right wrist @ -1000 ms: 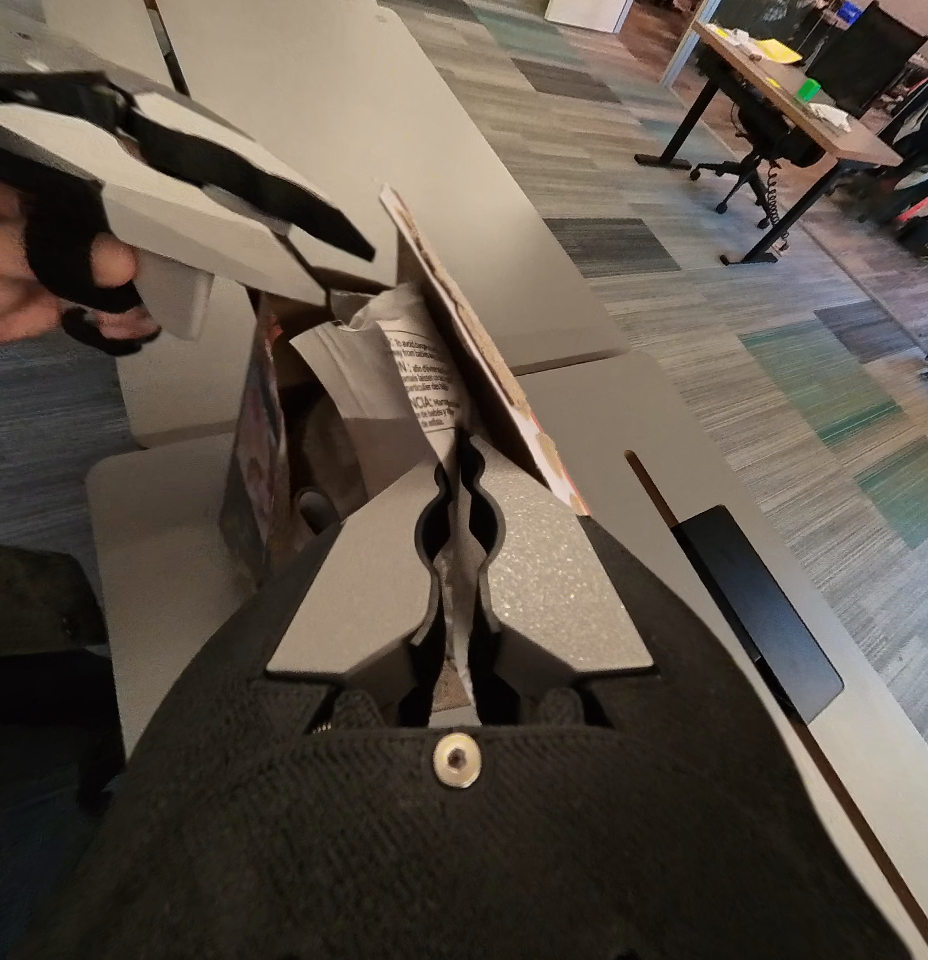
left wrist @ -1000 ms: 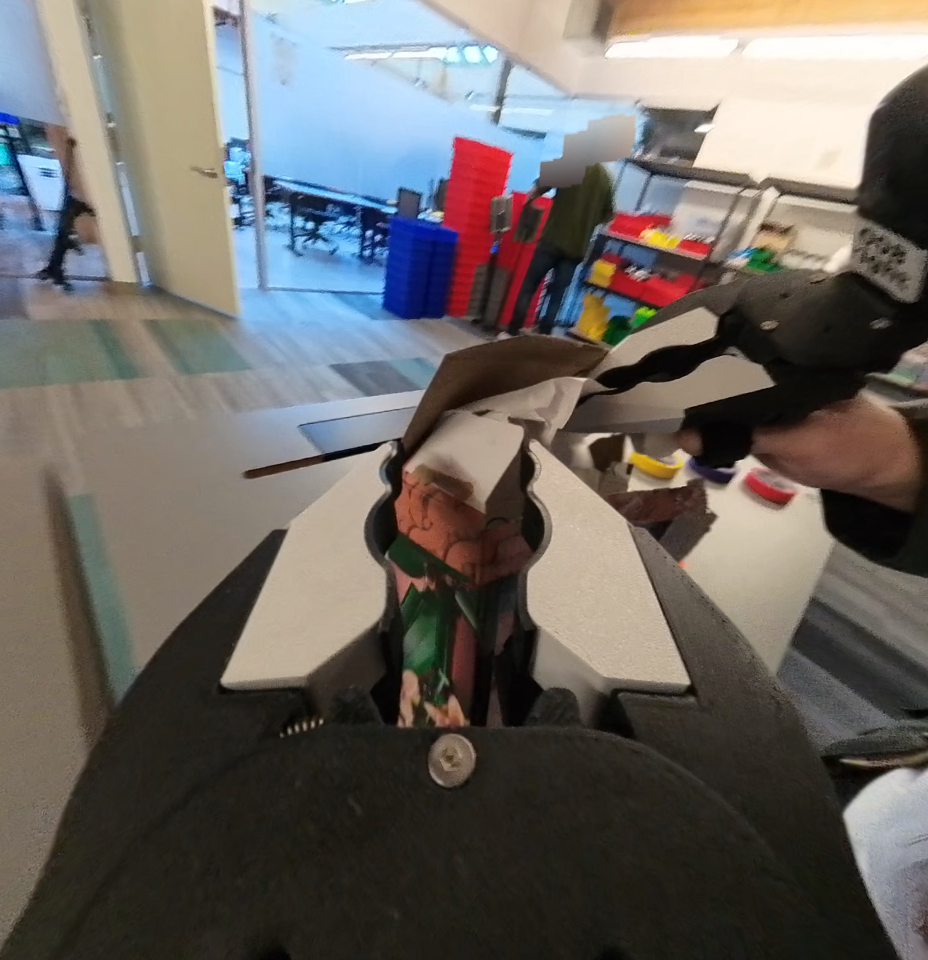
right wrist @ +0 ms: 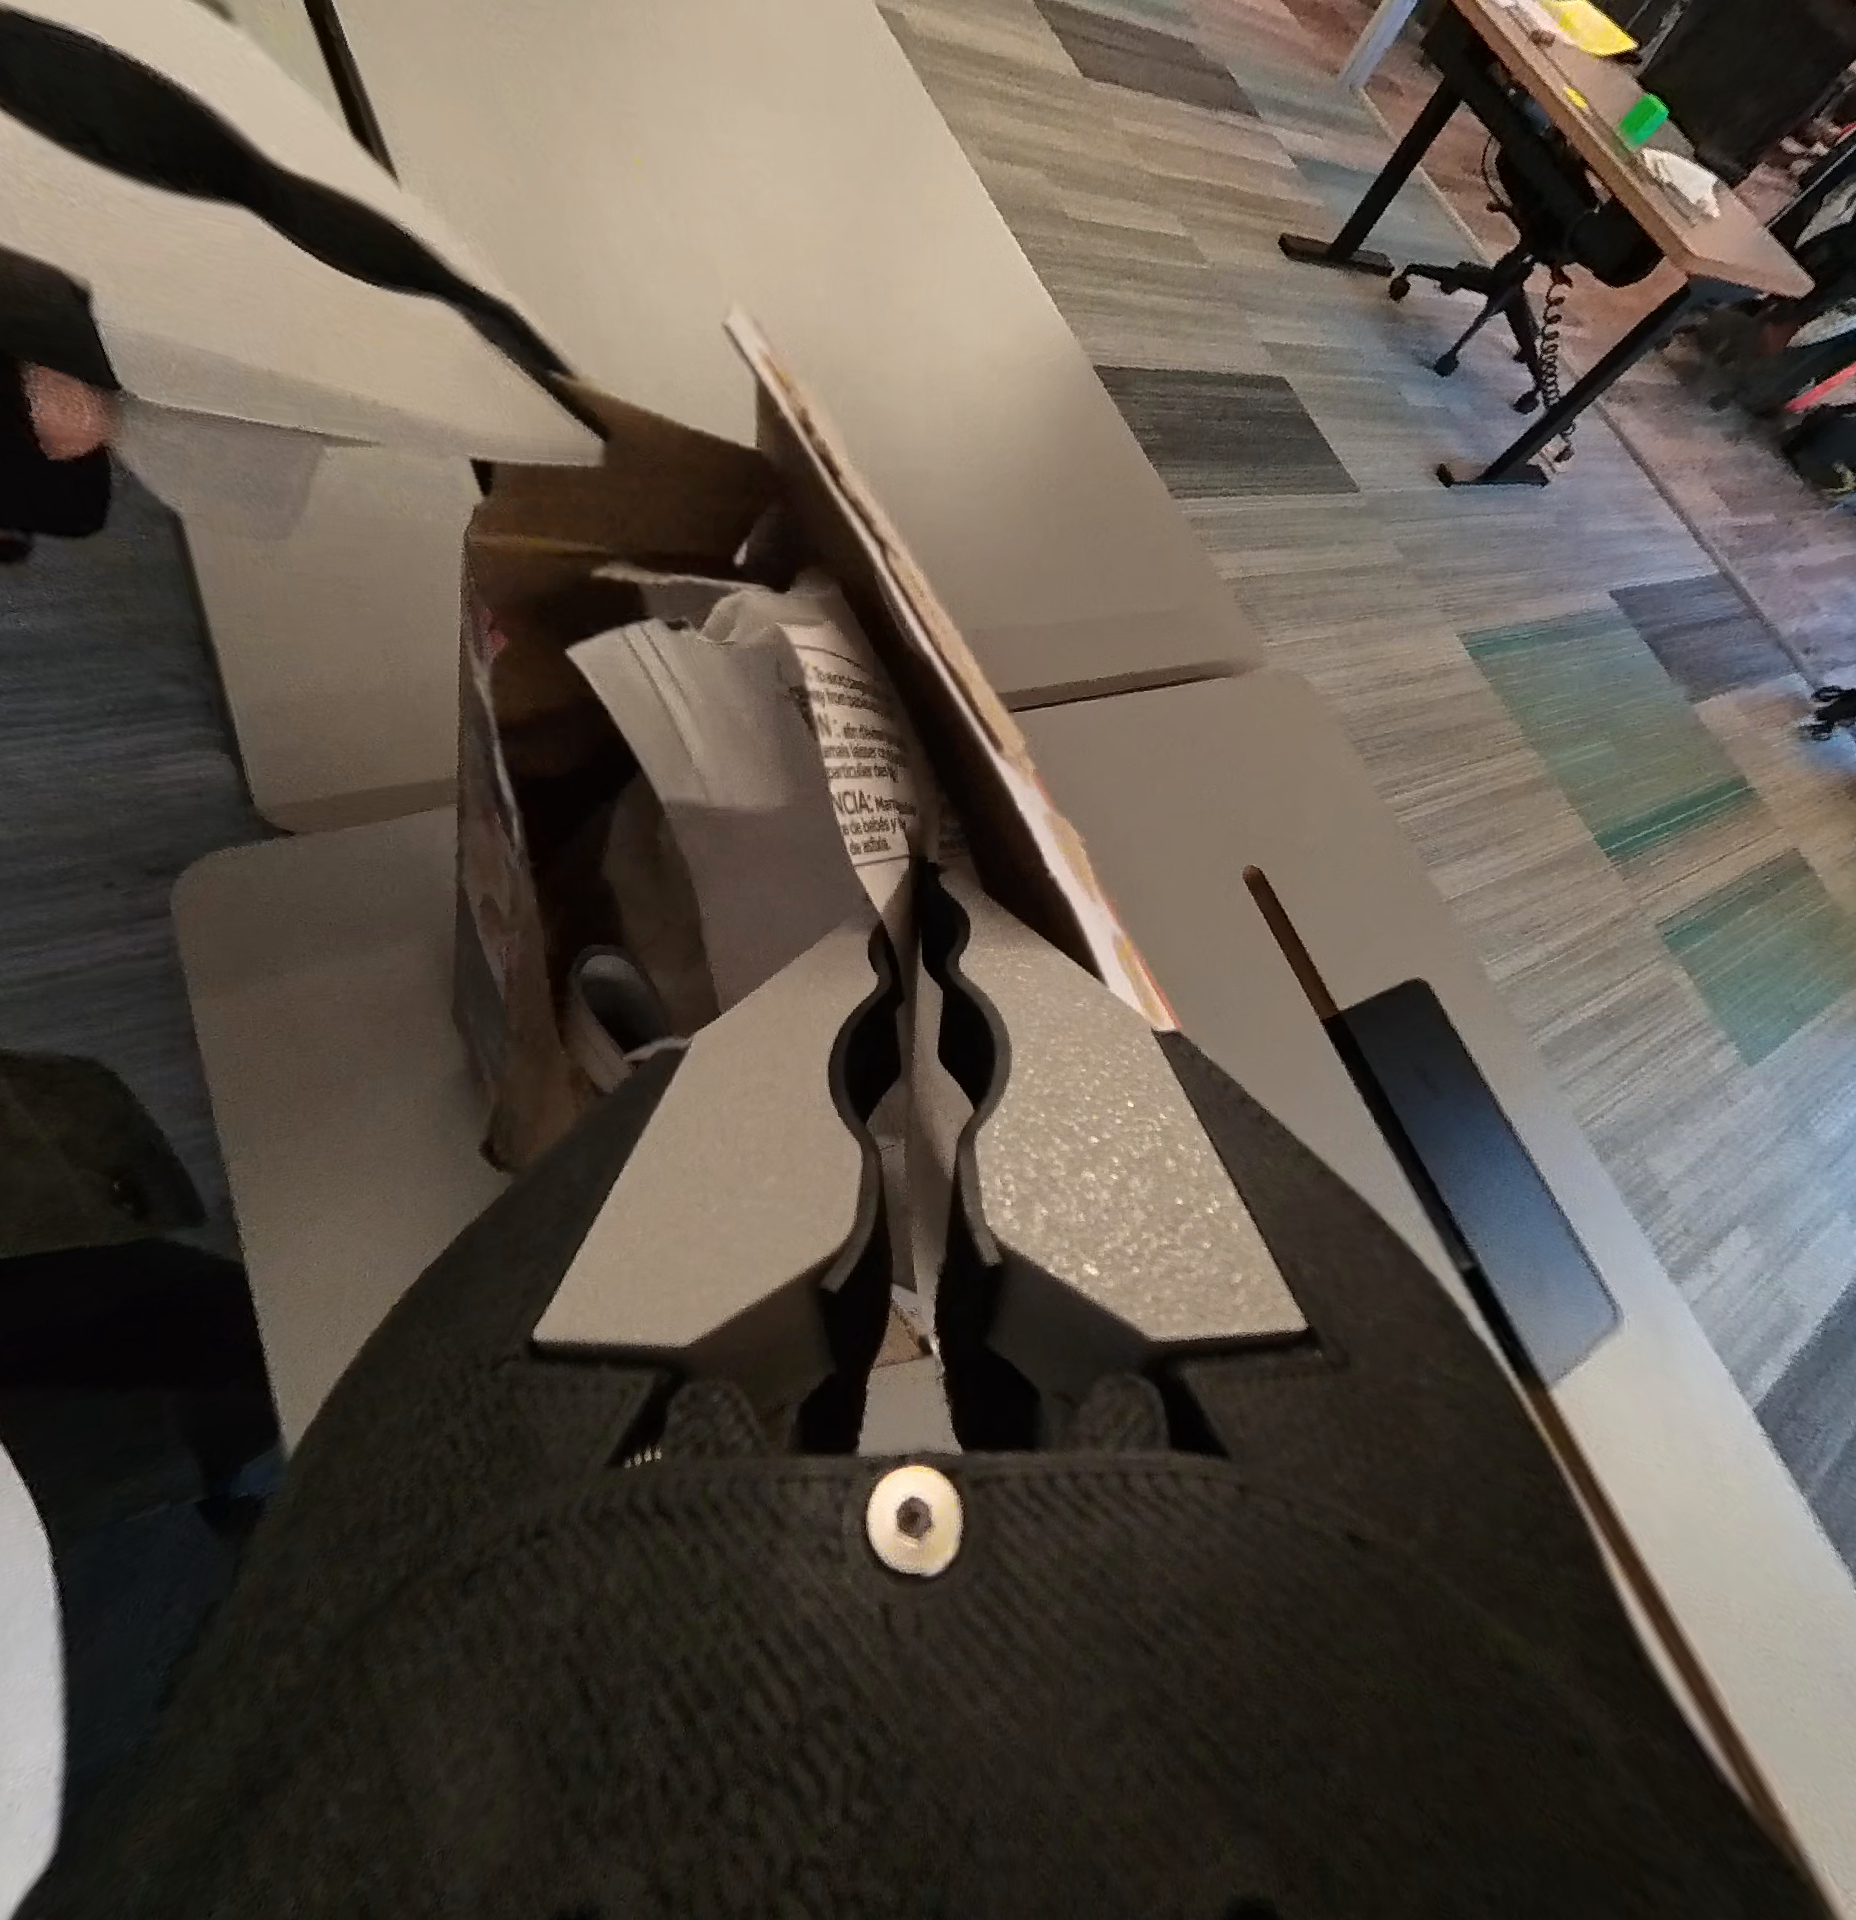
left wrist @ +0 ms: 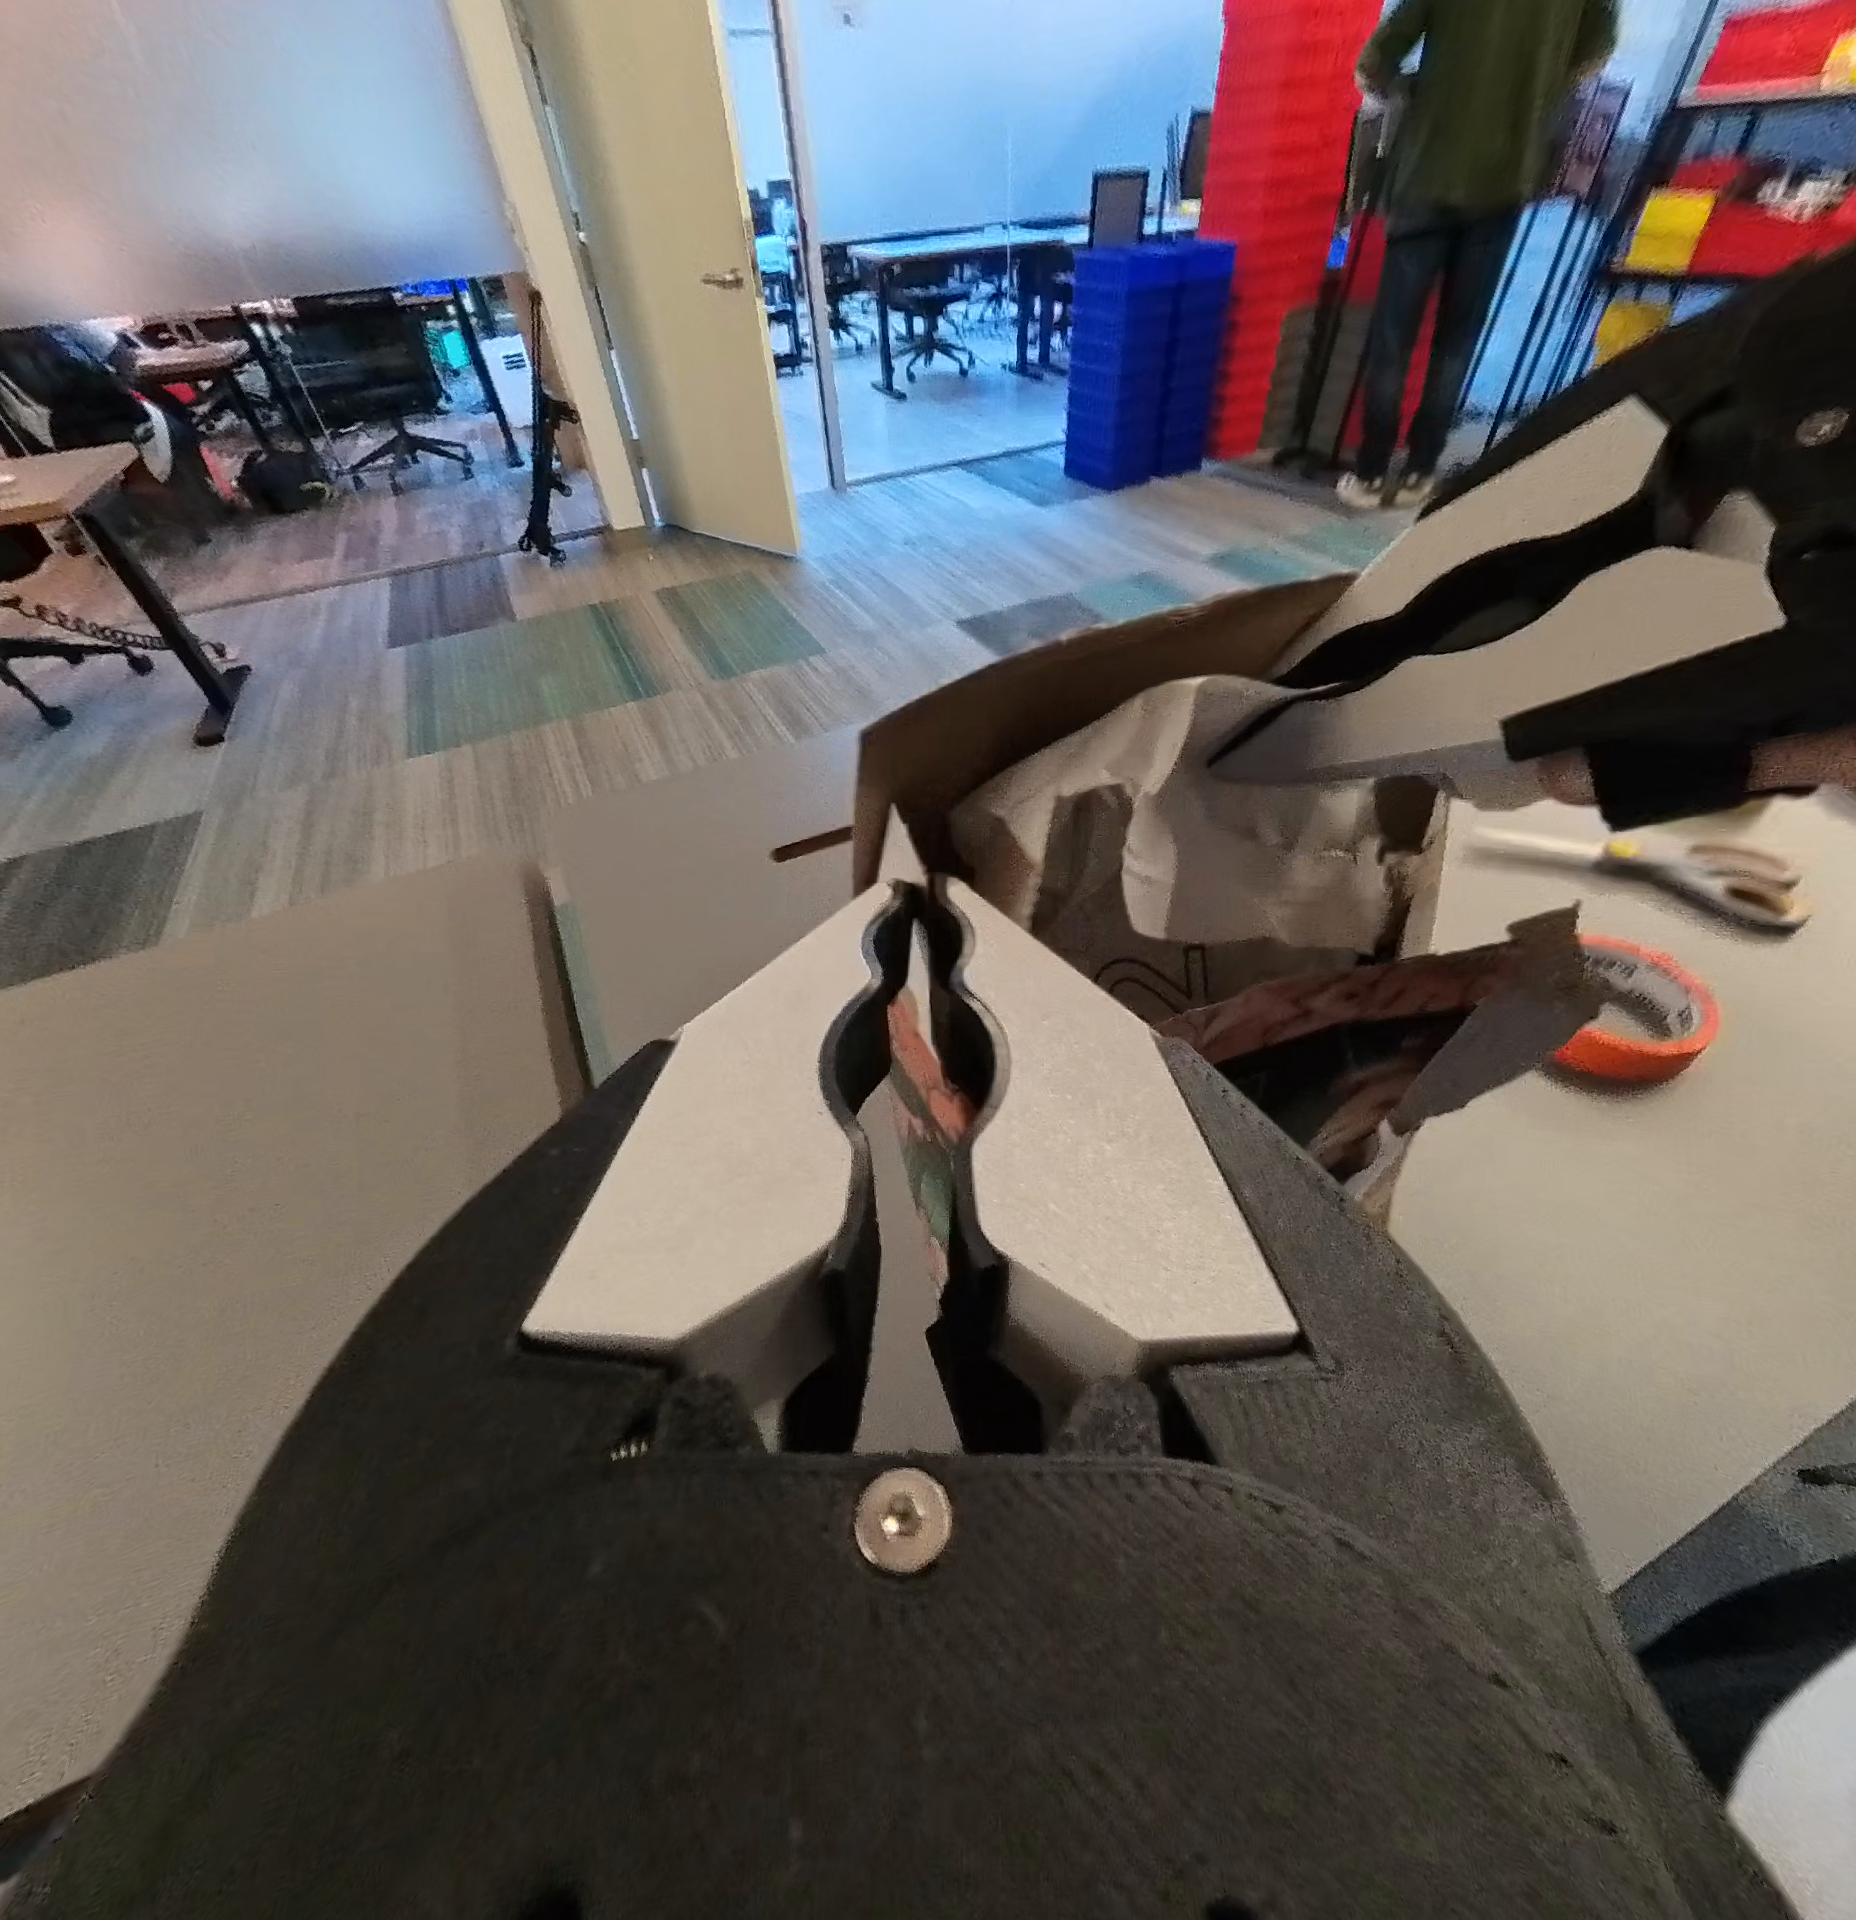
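At the open carton [left wrist: 1059, 717], left gripper [left wrist: 929, 904] pinches its thin floppy flap; right gripper [right wrist: 919, 883] clamps the crinkly inner bag [right wrist: 758, 790].

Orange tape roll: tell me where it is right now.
In the left wrist view the orange tape roll lies flat on the grey table, at the right, just right of the open box, with the scissors behind it.
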